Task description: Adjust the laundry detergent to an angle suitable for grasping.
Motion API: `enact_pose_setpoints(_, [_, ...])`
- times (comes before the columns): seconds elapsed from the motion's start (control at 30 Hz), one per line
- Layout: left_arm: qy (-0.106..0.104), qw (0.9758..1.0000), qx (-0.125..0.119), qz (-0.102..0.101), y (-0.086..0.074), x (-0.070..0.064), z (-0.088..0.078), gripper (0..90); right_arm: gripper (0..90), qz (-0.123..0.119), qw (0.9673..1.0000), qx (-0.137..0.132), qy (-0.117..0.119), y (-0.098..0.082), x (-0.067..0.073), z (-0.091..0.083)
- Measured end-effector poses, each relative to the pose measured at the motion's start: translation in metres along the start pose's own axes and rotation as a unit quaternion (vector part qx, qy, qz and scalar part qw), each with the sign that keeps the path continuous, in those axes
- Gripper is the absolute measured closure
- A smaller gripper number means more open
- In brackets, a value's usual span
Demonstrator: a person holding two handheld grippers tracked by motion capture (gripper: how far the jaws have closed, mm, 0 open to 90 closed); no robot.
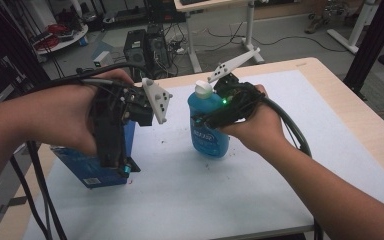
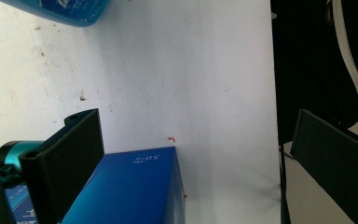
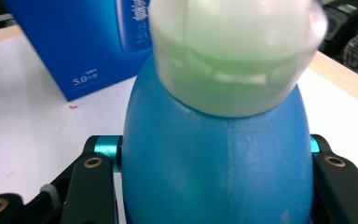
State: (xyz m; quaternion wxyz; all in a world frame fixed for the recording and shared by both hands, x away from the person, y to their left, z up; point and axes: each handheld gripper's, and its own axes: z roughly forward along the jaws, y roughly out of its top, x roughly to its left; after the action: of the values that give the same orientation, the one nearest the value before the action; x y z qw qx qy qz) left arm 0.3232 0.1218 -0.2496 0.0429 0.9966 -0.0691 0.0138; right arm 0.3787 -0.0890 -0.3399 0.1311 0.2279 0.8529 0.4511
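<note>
Two things matter here: the bottle (image 1: 209, 125) and the box (image 1: 97, 162). We find the bottle upright on the white sheet (image 1: 220, 195) that covers the counter (image 1: 360, 115), near the middle, long axis vertical, pale cap (image 1: 203, 90) on top. The right gripper (image 1: 219, 116) comes in from the bottle's right side, roughly level, and its jaws are clamped on the bottle's blue body just below the cap; in the right gripper view the body (image 3: 219, 163) sits squarely between the two black jaws, touching both. The right hand (image 1: 257, 125) wraps the gripper from behind, forearm running down to the lower right corner of the high view.

The box stands to the bottle's left, apart from it, near the sheet's left edge. We cannot tell from the high view whether its base sits flat. The left gripper (image 1: 112, 145) points steeply down over it. In the left gripper view the jaws stand wide, one just beside the box's top face (image 2: 135, 191), the other well off to the side over the sheet's edge; neither presses on it.

Our judgement: the bottle is secured, and the next move turns on the gap between bottle and box. The left jaws would need to centre over the box before closing.
</note>
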Motion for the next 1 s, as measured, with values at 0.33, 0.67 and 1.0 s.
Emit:
enact_pose_setpoints(0.33, [-0.004,1.0000,0.004,-0.003,0.001,0.002,0.002,2.5,42.4,-0.093,0.9890,-0.010,0.114,-0.002,-0.002,-0.009])
enact_pose_setpoints(0.67, [-0.004,1.0000,0.007,-0.003,0.001,0.003,0.003,2.5,42.4,-0.127,0.9740,-0.014,0.187,-0.005,0.001,-0.005])
enact_pose_setpoints(1.0, [-0.004,1.0000,0.005,-0.005,-0.001,0.003,0.004,2.5,42.3,-0.147,0.9594,-0.007,0.241,-0.009,0.004,0.006])
